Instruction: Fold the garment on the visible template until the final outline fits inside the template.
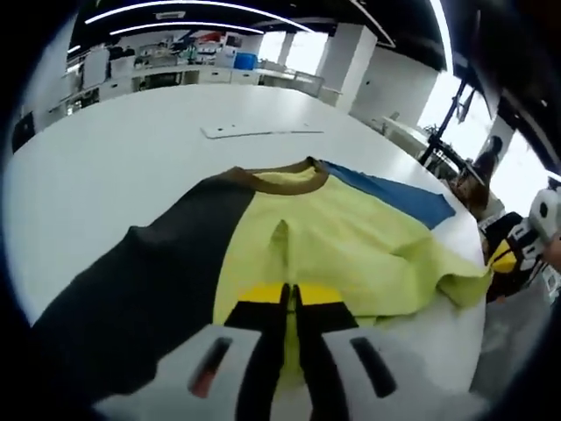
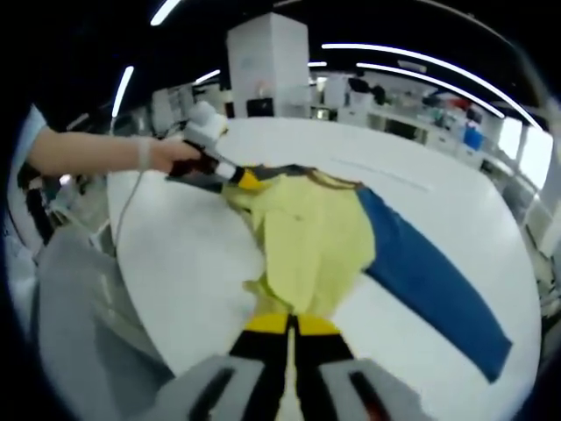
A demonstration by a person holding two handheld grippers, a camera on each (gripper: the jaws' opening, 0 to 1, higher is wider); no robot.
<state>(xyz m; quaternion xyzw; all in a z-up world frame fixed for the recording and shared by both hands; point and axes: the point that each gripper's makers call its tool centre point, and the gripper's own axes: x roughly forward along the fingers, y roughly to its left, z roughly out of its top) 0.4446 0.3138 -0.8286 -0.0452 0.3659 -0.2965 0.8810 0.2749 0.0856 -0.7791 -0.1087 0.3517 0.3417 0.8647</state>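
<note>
shirt [image 1: 333,232] lies flat on white table [image 1: 131,149], long axis running away from left gripper [image 1: 290,303] | left gripper and right gripper [image 2: 292,329] each clamped on yellow hem, at opposite ends | right gripper view adds blue sleeve [image 2: 429,281] spread far right | template: cannot tell

We see the left gripper [image 1: 290,303] low, jaws pressed together on yellow cloth; in the right gripper view a bare forearm [image 2: 92,151] reaches in with it. The right gripper [image 2: 292,327] likewise has jaws closed on cloth.
</note>
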